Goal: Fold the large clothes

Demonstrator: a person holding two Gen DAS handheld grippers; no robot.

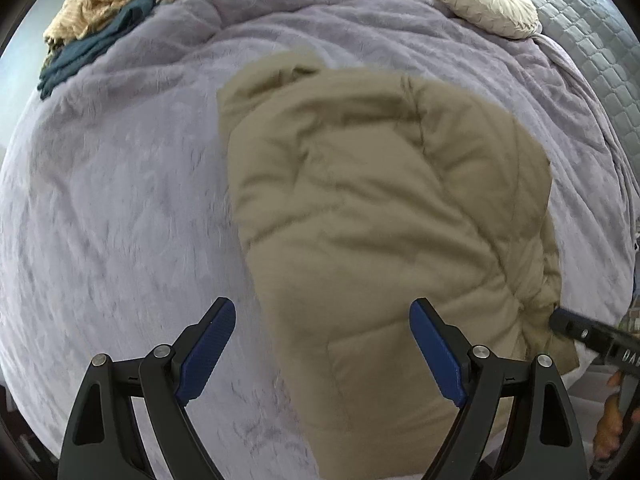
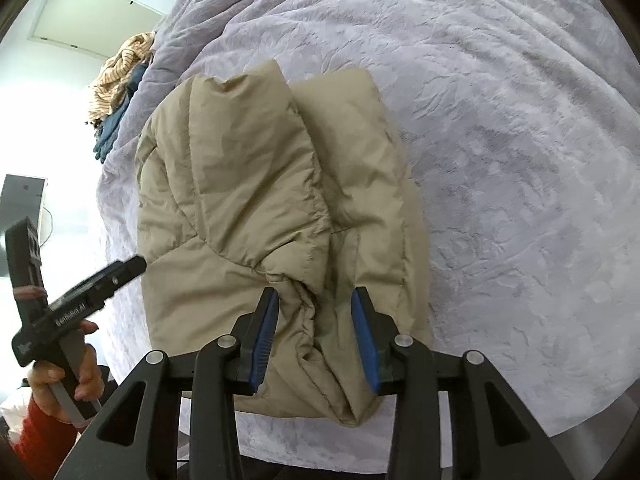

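While the folded tan puffer jacket (image 2: 260,216) is laid on the lilac bedspread (image 2: 500,152), the left gripper (image 1: 322,344) is spread wide, empty; the right gripper (image 2: 315,334) is parted around the jacket's gathered hem, released.

The near end of the folded tan quilted puffer jacket (image 1: 380,220) is cut off by the lower edge of the left wrist view and partly covered by the black arms of the left gripper (image 1: 322,344), and that whole view is softened by motion blur. In the same view the right gripper (image 1: 588,334) enters only as a dark finger at the right border, with the hand behind it mostly out of frame. The pile of striped beige and dark teal clothes (image 2: 120,92) at the far bed edge is too small and crumpled to identify separate garments.
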